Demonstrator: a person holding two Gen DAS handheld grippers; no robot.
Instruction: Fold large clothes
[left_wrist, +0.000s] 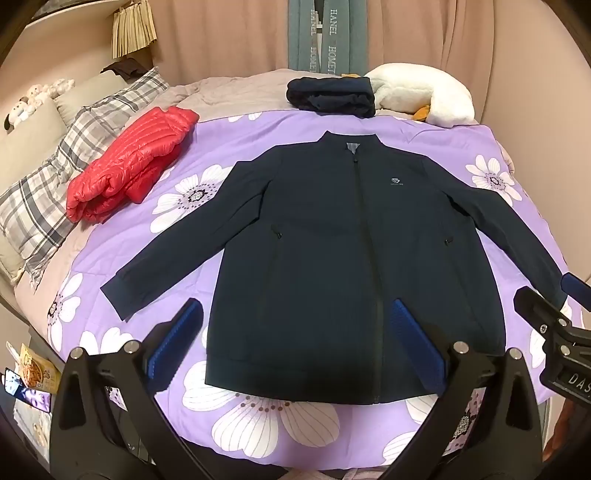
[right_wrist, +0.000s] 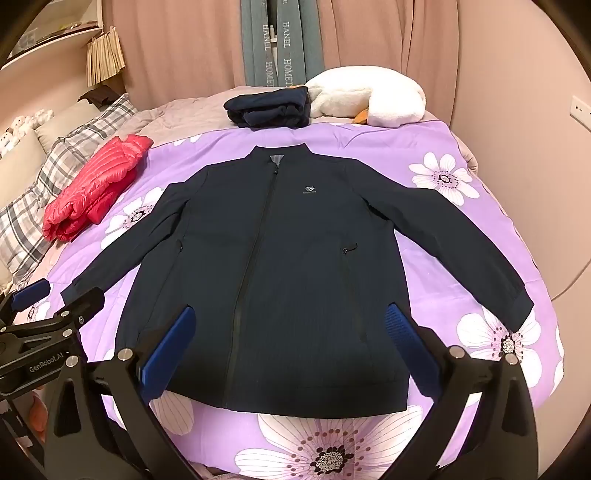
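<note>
A dark navy zip jacket (left_wrist: 332, 236) lies flat, face up and zipped, on the purple flowered bedspread (left_wrist: 229, 155), with both sleeves spread out to the sides. It also shows in the right wrist view (right_wrist: 280, 266). My left gripper (left_wrist: 295, 332) is open and empty, held above the jacket's hem at its left half. My right gripper (right_wrist: 291, 339) is open and empty above the hem at its right half. The right gripper shows at the right edge of the left wrist view (left_wrist: 554, 314). The left gripper shows at the left edge of the right wrist view (right_wrist: 44, 314).
A folded red down jacket (left_wrist: 129, 158) lies at the left of the bed. A folded dark garment (left_wrist: 330, 96) and a white plush toy (left_wrist: 421, 92) lie at the far edge. Plaid pillows (left_wrist: 55, 177) lie at the left. Curtains hang behind.
</note>
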